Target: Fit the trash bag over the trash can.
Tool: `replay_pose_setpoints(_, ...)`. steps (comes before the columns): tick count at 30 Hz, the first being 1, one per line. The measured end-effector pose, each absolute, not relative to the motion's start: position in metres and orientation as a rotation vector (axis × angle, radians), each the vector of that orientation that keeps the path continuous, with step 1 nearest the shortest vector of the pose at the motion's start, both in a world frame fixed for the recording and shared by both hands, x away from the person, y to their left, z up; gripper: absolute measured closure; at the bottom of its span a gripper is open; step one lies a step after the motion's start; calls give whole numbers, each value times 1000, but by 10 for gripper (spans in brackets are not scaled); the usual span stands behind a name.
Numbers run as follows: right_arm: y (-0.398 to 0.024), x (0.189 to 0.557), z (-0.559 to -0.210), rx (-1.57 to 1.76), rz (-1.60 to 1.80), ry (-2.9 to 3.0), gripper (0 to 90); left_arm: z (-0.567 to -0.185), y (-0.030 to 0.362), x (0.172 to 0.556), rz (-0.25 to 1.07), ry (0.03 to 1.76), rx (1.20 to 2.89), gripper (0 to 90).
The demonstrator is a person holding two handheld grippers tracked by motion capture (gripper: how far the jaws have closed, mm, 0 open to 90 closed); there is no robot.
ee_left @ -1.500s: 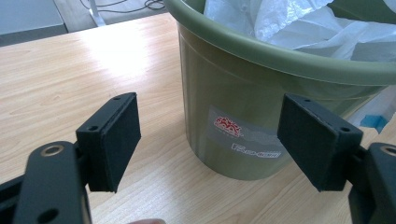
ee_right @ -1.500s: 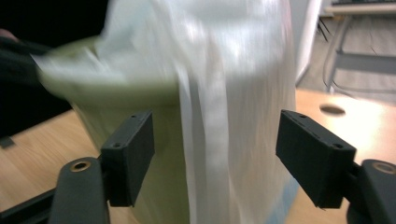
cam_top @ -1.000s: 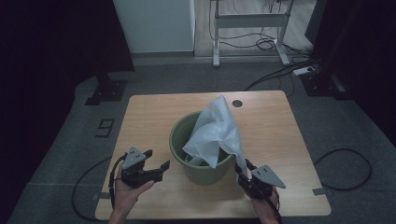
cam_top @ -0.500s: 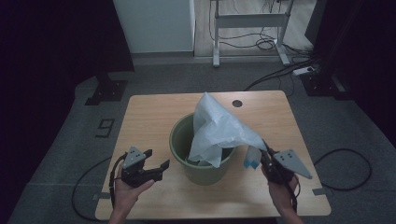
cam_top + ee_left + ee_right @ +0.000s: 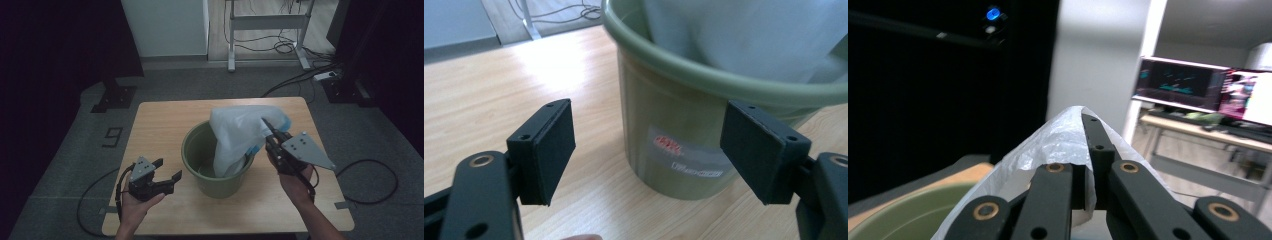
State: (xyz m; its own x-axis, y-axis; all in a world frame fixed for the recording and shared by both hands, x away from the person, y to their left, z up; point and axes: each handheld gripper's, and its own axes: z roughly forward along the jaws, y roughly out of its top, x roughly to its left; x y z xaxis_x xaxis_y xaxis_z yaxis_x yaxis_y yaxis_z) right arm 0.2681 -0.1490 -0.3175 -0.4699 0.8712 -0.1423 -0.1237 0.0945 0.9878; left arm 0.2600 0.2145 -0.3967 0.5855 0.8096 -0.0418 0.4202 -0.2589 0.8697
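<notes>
A green plastic bucket [image 5: 220, 184] stands in the middle of the wooden table [image 5: 160, 115]. A white plastic bag [image 5: 239, 135] with blue handles hangs half inside it, and its top is lifted above the rim. My right gripper [image 5: 265, 123] is raised at the bucket's right, shut on the bag's upper edge. In the right gripper view the shut jaws [image 5: 1087, 125] pinch the crinkled bag [image 5: 1048, 145] above the bucket [image 5: 893, 217]. My left gripper [image 5: 169, 169] stands open, low at the bucket's left. Through its wide jaws [image 5: 656, 145] I see the bucket's wall [image 5: 674, 100] and the bag [image 5: 749, 35].
The table's front edge lies just below both hands. A metal desk frame [image 5: 265, 20] and cables [image 5: 300, 77] are on the floor behind the table. A cable [image 5: 370, 175] loops off the table's right side. Lit monitors [image 5: 1198, 85] stand far off.
My right gripper has risen and shifted right with the bag in it, and the bag's top has drawn up and sideways over the bucket. The left gripper has stayed put.
</notes>
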Motion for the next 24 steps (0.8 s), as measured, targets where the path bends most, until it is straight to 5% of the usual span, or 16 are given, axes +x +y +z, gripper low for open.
replay_pose_setpoints(24, -113, 276, -343, 741, 1551, 1765, 886, -362, 164, 276, 516, 841, 1882, 238)
